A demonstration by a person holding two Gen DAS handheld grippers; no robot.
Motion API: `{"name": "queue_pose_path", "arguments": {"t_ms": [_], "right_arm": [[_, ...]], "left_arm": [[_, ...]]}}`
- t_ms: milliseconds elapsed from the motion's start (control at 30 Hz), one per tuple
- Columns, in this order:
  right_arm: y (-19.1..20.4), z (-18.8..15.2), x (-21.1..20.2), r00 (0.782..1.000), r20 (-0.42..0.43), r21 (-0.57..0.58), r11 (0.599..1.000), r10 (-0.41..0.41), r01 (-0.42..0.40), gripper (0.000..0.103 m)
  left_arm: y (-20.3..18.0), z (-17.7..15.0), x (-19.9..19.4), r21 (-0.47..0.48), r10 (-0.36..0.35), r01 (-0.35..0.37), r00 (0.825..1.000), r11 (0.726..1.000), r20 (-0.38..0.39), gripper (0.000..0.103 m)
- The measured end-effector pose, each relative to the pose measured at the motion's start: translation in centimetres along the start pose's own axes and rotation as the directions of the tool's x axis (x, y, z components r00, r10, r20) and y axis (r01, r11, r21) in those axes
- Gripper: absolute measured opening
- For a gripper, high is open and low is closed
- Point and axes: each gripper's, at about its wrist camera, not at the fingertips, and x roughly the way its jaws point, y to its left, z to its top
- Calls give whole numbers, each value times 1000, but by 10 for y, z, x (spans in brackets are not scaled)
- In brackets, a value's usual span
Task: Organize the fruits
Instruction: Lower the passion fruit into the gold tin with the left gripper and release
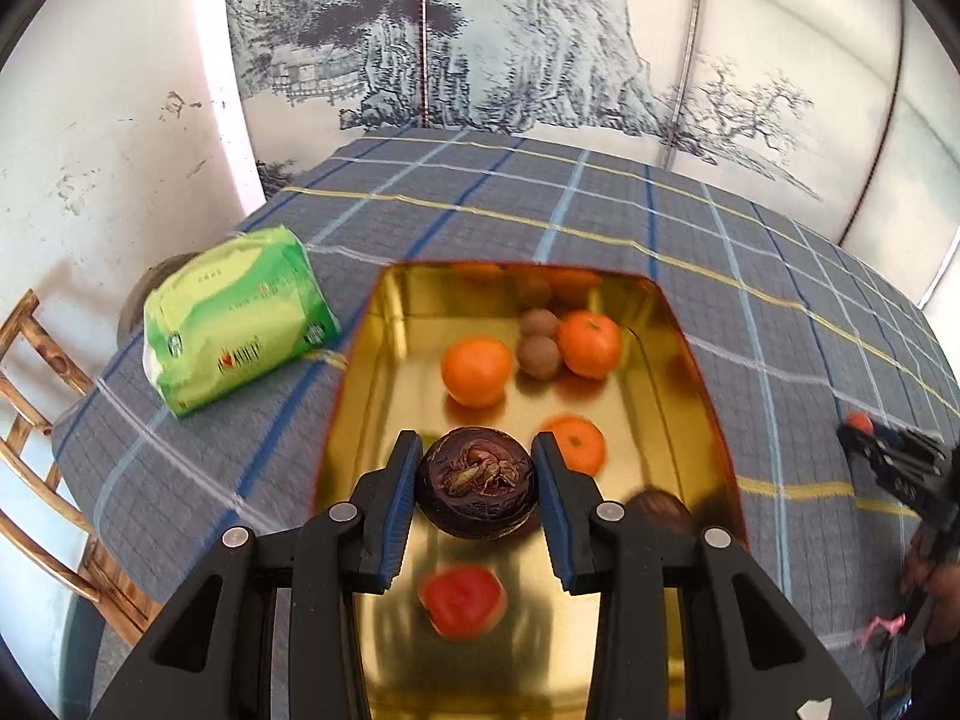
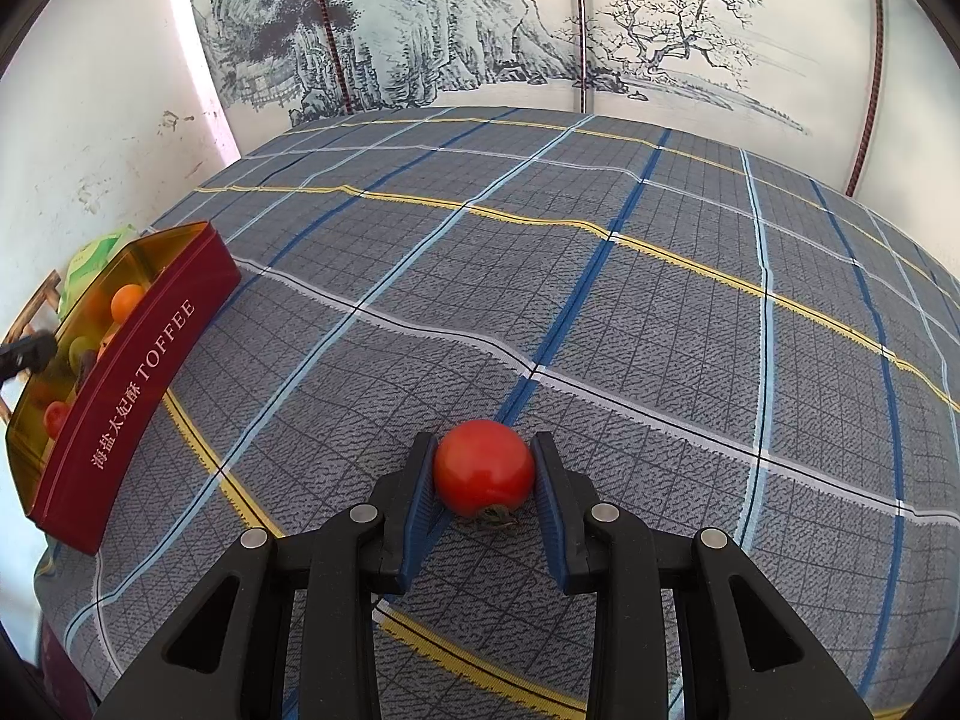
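Note:
My left gripper [image 1: 475, 480] is shut on a dark purple round fruit [image 1: 476, 492], held above the gold inside of the tin box [image 1: 678, 324]. In the box lie three oranges [image 1: 476, 371], two small brown fruits [image 1: 539, 355] and a red fruit [image 1: 463, 600]. In the right wrist view my right gripper [image 2: 483, 477] is shut on a red tomato-like fruit [image 2: 483, 474] just over the checked tablecloth [image 2: 660, 312]. The red tin box [image 2: 138, 378] marked TOFFEE stands far to its left. The right gripper also shows at the left wrist view's right edge as a black tool [image 1: 900, 474].
A green plastic packet [image 1: 234, 318] lies on the cloth left of the box. A wooden chair [image 1: 36, 420] stands beyond the table's left edge. A painted screen [image 2: 480, 30] backs the table. A person's hand [image 1: 936, 576] shows at the right.

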Motion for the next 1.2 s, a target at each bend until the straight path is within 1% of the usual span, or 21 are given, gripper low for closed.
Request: {"name": "queue_pose_path", "arguments": {"t_ms": [167, 500, 600, 933, 1200], "right_arm": [[0, 0, 0, 1000, 0, -1, 1000, -1, 1, 33], [0, 0, 0, 1000, 0, -2, 1000, -2, 2, 33], [0, 0, 0, 1000, 0, -1, 1000, -1, 1, 33], [1, 0, 1, 1000, 0, -3, 1000, -2, 2, 33], [1, 0, 1, 1000, 0, -2, 1000, -2, 2, 33]], "left_arm": [[8, 17, 14, 18, 19, -19, 1000, 1000, -13, 34], [16, 33, 45, 51, 31, -27, 997, 998, -71, 34], [20, 35, 54, 41, 9, -5, 994, 999, -106, 34], [18, 37, 58, 59, 23, -16, 992, 998, -127, 34], [14, 37, 59, 81, 35, -25, 991, 996, -127, 34]]}}
